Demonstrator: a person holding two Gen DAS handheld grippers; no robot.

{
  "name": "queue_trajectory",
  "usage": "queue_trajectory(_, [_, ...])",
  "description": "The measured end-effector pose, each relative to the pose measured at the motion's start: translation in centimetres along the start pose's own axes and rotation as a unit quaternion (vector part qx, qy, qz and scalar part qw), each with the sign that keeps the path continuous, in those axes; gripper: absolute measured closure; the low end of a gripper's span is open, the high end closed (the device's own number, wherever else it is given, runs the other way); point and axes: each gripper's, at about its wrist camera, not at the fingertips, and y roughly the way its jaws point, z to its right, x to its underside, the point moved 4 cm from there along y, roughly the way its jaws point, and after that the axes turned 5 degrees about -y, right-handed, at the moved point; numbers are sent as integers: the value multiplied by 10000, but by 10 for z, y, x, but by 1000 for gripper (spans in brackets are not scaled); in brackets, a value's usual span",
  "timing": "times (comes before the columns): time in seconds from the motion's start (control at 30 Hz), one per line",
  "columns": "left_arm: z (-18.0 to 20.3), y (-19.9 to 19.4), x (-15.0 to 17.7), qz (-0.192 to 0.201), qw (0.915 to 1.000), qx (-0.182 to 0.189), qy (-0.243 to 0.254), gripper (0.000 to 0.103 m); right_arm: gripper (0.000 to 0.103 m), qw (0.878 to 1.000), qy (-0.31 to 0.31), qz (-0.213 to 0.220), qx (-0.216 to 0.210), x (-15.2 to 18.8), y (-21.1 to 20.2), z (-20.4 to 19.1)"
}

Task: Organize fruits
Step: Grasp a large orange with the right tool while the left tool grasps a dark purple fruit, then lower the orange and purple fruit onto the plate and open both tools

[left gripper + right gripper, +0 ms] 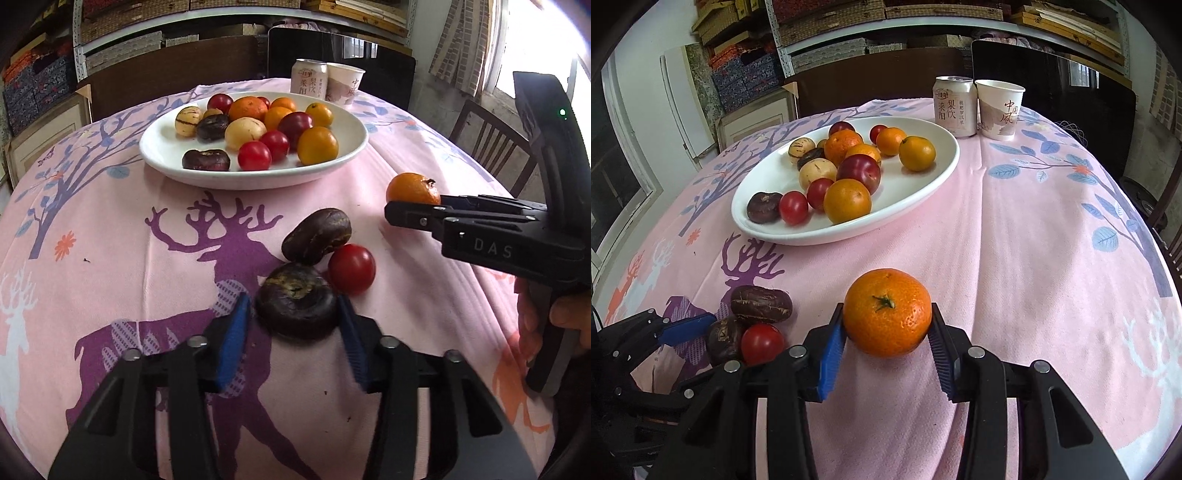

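Pink deer-print tablecloth (997,240) over round table; white oval ceramic plate (934,173) of mixed fruit at rear. Left gripper (295,314) narrowed around dark purple wrinkled round fruit (297,301), blue pads touching both flanks. Right gripper (886,328) clamped on orange stemmed mandarin (887,317), resting on cloth. Red cherry tomato (351,268) and second dark oblong fruit (317,235) just beside. Risk: neighbours nudged rolling on lift; soft skin bruised by overtight squeeze.
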Motion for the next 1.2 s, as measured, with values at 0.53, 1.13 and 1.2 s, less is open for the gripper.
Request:
queue_trajectory(0.53, [-24, -50, -78, 837, 9944, -261, -586, 60, 59, 9948, 104, 993, -196, -26, -52, -6])
queue_trajectory(1.13, [-75, 21, -134, 494, 9876, -728, -1297, 60, 59, 9953, -834, 481, -125, -83, 25, -64])
queue_trajectory(1.2, [-78, 25, -136, 478, 9867, -725, -1371, 60, 58, 9956, -782, 496, -132, -86, 29, -62])
